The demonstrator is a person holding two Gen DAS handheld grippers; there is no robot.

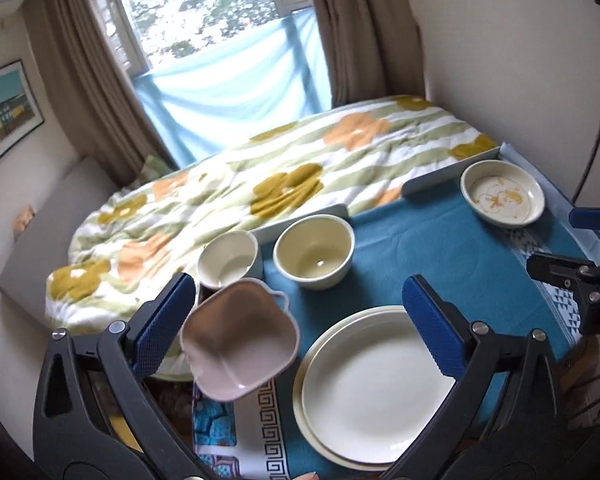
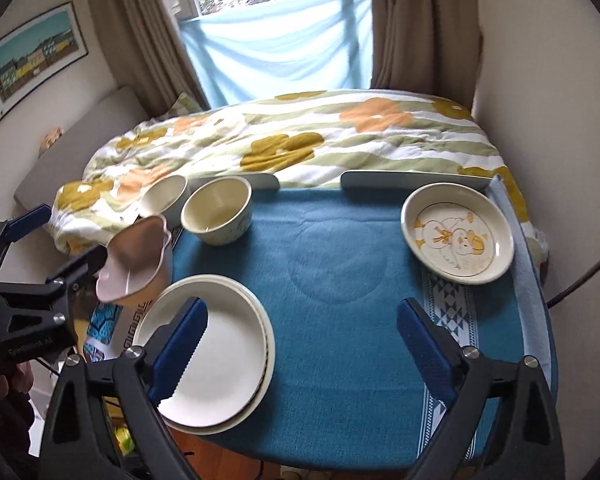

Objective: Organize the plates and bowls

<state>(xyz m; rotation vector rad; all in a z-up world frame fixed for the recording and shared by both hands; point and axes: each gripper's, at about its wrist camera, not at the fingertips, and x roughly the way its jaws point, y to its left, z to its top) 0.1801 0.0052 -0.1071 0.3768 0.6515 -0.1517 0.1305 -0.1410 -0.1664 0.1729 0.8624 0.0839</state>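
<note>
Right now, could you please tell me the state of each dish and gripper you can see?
Pink bowl: tilted, airborne, touching only one finger of the left hand-held gripper.
Left hand-held gripper: open.
Right hand-held gripper: open, empty.
Two plates: stacked.
Cream bowl: upright, empty.
White bowl: upright.
Printed dish: upright, empty.

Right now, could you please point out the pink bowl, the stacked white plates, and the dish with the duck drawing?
pink bowl (image 1: pixel 240 340): left wrist view, on its inner wall.
stacked white plates (image 1: pixel 371 376): left wrist view, on the top plate's centre.
duck dish (image 2: pixel 457 240): right wrist view, on its painted bottom.
</note>
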